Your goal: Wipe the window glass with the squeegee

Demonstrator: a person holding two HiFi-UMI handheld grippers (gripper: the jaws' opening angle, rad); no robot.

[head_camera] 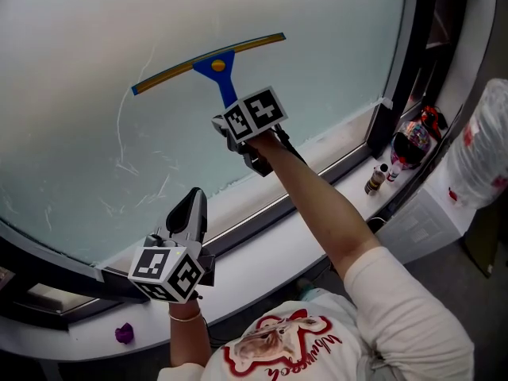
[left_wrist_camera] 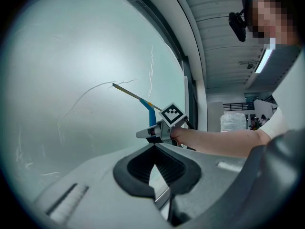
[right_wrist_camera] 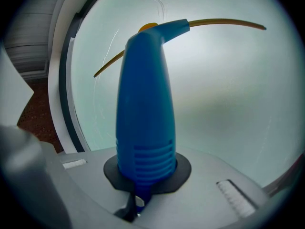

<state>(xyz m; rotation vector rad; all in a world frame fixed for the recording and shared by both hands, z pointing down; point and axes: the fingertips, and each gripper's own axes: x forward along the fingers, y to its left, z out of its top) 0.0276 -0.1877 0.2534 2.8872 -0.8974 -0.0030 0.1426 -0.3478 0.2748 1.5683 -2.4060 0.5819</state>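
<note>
— And the left gripper?
— Jaws pressed together, nothing between them, pointing at the window glass.
— And the right gripper?
— Jaws clamp the squeegee by its blue handle; the blade sits beyond the jaw tips, against that glass

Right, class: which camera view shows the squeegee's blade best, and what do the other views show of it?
The head view: the whole blade shows end to end against the glass. In the right gripper view the blue handle covers its middle; in the left gripper view it is only a thin, distant line.
</note>
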